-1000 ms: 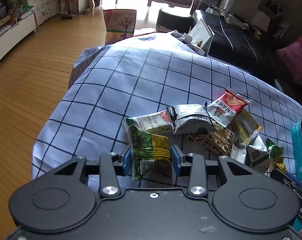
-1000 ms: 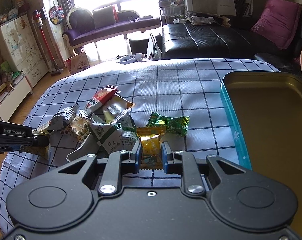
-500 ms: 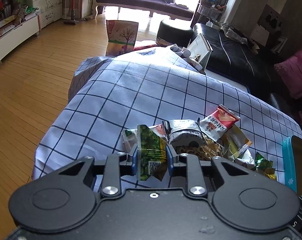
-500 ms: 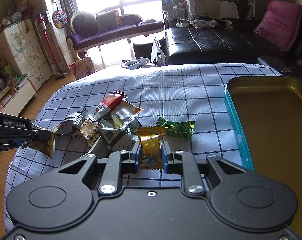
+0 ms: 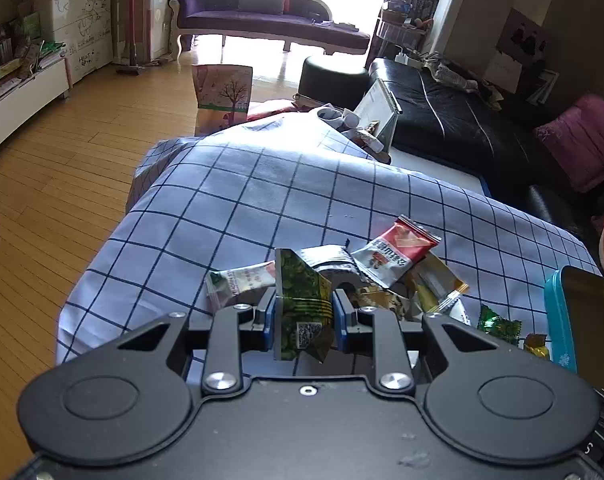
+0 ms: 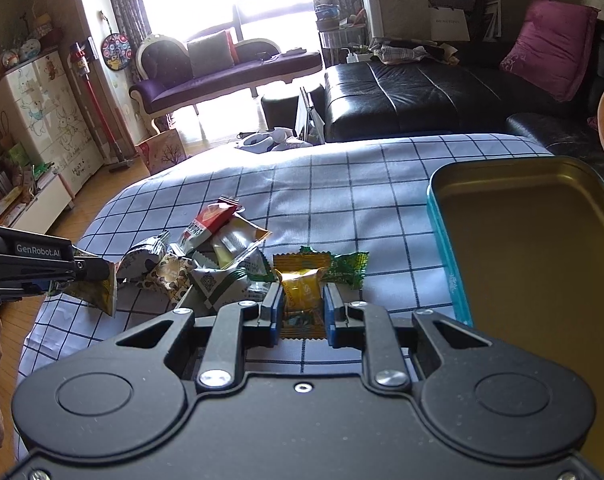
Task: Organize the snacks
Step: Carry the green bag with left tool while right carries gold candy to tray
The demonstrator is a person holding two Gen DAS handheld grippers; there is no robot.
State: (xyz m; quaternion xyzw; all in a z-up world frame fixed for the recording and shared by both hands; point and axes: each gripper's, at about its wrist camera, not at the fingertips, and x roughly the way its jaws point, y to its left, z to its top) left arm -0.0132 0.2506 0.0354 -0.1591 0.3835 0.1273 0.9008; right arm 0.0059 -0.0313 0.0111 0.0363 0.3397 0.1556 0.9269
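Two black two-finger grippers w/ blue pads in view, one per hand.

Left gripper (image 5: 304, 314): jaws closed tight on 1 green foil snack packet w/ pea print & QR code (image 5: 302, 304). Packet stands upright between the pads, lifted clear of the cloth; in the right wrist view it hangs at far left of the scene from the gripper tips (image 6: 96, 274).

Right gripper (image 6: 302, 312): jaws nearly closed, pinching 1 yellow-orange sweet wrapper (image 6: 302, 290) at its near end. Cannot tell whether it is lifted or touching the cloth.

Surface: 1 pale blue cloth w/ dark grid lines (image 6: 342, 184) over a table.

Loose pile, centre-left of cloth, approx. count 6, some overlapped so count not firm:
- 1 red-and-white packet (image 5: 398, 250), on top, far side
- 1 grey-white crumpled packet (image 5: 334, 264)
- 1 white packet w/ pink & green print (image 5: 242, 282), left edge
- 1 brown patterned packet (image 6: 168, 276)
- 1 clear/yellow packet (image 6: 238, 238)
- 1 white-green packet w/ QR code (image 6: 218, 284), nearest

Separate: 1 green twist-wrapped sweet (image 6: 348, 268), just right of the yellow-orange wrapper, touching or overlapping it.

Container: 1 open rectangular tin, teal outside, gold inside (image 6: 442, 216), at right of the cloth. No snacks seen inside the visible part.
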